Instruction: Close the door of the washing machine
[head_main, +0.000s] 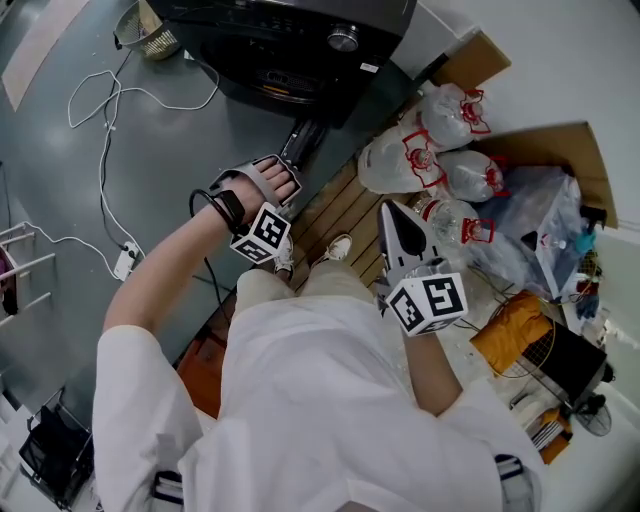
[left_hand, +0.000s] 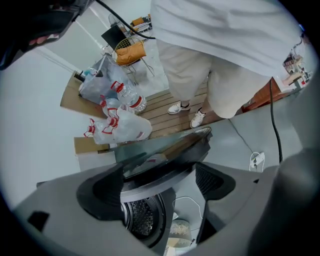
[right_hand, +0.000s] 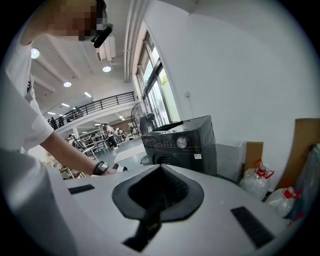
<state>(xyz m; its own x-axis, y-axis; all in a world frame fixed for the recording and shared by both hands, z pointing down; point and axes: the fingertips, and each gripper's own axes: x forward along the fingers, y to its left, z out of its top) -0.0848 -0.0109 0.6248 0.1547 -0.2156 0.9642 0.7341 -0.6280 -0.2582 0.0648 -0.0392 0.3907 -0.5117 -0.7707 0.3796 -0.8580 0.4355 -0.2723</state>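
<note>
- The door (head_main: 302, 140) of the washing machine (head_main: 300, 45) stood open. It was swung out from the front toward you, above the grey floor.
- Your left gripper (head_main: 280, 175) was at the free edge of the door. Its jaws were wide apart with that edge between them, and I could not tell if a pad touched it.
- Your right gripper (right_hand: 161, 175) was well apart from the door, near the plastic bags (head_main: 395, 160), with its jaws pressed together on nothing.
- Risk, as I judged it: if you pushed with loose jaws, the edge could slide out and the door could stop before the latch. A hard swing could make it bounce back.
- Count: one machine, one door, one drum (left_hand: 140, 216), two grippers, and at least three white bags with red ties.
</note>
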